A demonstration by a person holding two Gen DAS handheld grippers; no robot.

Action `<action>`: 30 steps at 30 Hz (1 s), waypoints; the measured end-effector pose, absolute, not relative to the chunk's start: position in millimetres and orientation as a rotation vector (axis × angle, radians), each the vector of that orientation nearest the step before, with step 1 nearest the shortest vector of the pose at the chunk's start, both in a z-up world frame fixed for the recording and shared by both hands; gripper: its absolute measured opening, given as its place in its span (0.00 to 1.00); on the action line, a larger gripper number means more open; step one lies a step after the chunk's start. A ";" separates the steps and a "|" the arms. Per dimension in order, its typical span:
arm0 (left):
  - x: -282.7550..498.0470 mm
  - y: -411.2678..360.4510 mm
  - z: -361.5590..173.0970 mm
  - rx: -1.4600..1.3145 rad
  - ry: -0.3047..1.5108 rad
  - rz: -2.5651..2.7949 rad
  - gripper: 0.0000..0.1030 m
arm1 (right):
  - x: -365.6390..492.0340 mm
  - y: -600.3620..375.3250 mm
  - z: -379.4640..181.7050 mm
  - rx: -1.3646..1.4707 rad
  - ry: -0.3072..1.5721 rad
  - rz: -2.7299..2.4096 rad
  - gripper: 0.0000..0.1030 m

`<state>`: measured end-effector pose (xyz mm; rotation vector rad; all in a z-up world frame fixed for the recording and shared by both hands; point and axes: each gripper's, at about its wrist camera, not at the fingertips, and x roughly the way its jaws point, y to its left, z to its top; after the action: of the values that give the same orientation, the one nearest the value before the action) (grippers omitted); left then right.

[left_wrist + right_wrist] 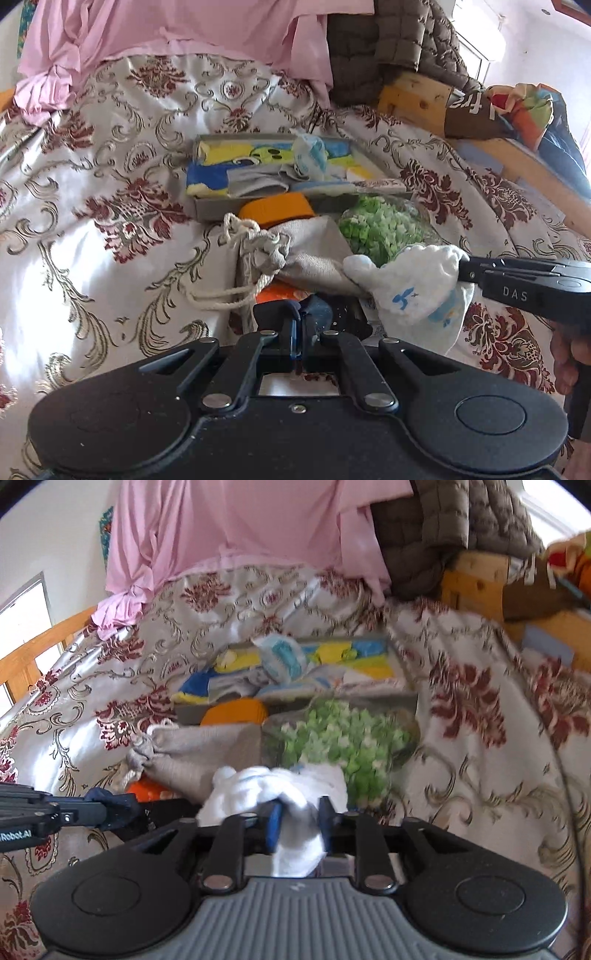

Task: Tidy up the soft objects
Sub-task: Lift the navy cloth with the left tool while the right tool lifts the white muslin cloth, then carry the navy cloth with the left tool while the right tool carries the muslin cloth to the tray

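Observation:
My right gripper (298, 823) has its jaws standing apart, and a white cloth with blue prints (295, 845) bunches loosely between them. In the left wrist view that gripper (461, 269) comes in from the right, and the white cloth (410, 284) hangs at its tip over the pile. My left gripper (298, 325) is shut on a dark blue cloth (317, 317); the right wrist view shows it (85, 812) low at the left with the blue cloth (110, 805). Ahead lie a grey drawstring bag (306, 254) and a grey box (199, 210) of folded cloths.
A clear bag of green bits (380, 225) and an orange roll (275, 210) lie by the box on the floral bedspread (110, 184). Pink fabric (166, 29) and a brown quilted jacket (388, 37) hang behind. A wooden frame (413, 96) stands right.

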<state>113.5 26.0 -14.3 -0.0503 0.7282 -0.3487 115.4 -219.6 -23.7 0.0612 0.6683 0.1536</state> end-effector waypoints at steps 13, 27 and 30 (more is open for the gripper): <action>131.4 10.4 -43.0 -0.018 0.819 -0.408 0.22 | 128.0 -210.7 -38.6 0.081 0.738 0.190 0.67; 140.3 10.1 -52.5 -0.054 0.866 -0.437 0.15 | 128.2 -200.1 -39.7 0.063 0.734 0.222 0.34; 134.9 5.4 -47.3 -0.022 0.839 -0.459 0.10 | 125.9 -201.1 -37.2 0.059 0.719 0.212 0.20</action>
<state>134.9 5.4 -47.3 -0.0215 0.8387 -0.4589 125.9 -201.1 -37.2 0.0590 0.7187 0.2124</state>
